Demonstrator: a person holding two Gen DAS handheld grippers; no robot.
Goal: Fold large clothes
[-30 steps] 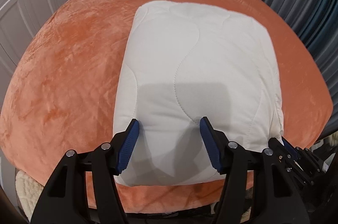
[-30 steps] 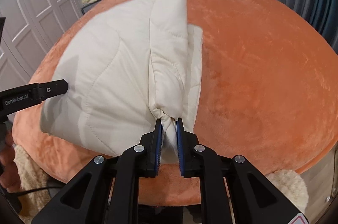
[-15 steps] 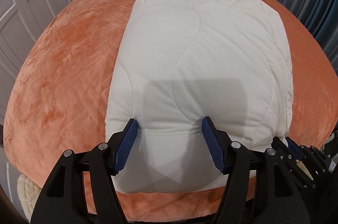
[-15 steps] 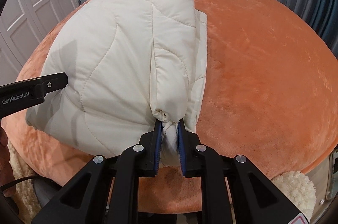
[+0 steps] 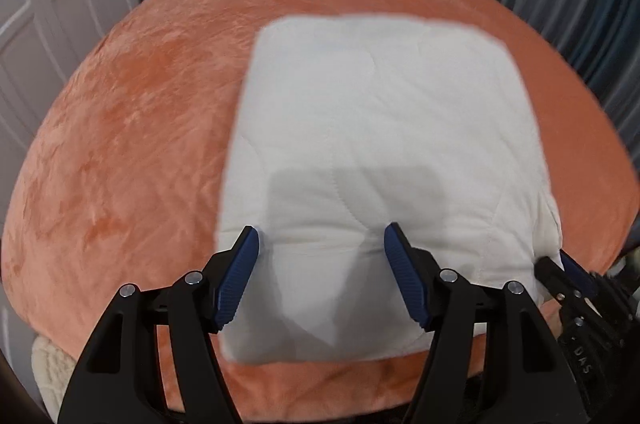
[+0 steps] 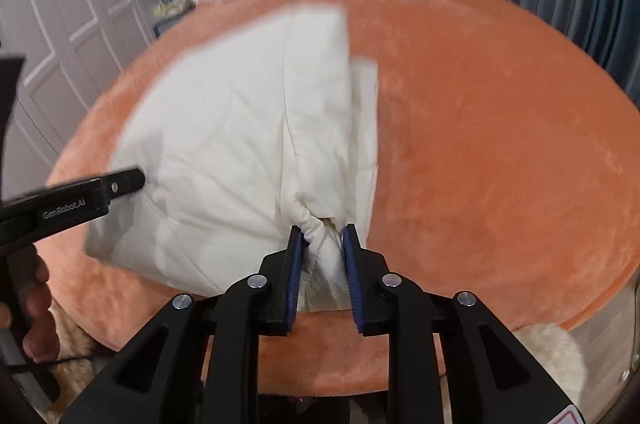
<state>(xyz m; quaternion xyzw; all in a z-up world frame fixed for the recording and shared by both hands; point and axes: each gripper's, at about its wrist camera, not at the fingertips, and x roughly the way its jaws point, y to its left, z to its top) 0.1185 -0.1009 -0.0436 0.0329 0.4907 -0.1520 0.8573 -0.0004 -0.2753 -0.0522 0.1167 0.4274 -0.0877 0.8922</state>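
Quilt (image 6: 224, 159), cream, folded, at 12 o'clock on orange bed (image 6: 500, 143): release under way.
Right tool (image 6: 322, 244) has just been opening, bunched corner loose between; left tool (image 5: 320, 248) apart, empty. Fold seemingly laid.

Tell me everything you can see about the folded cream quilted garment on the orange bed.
The folded cream quilted garment is puffy, with curved stitch lines, lying as a rough rectangle on the orange plush bedspread. Its bunched near corner sits between the right gripper, whose jaws have just been opening. The left gripper straddles its near edge, open.
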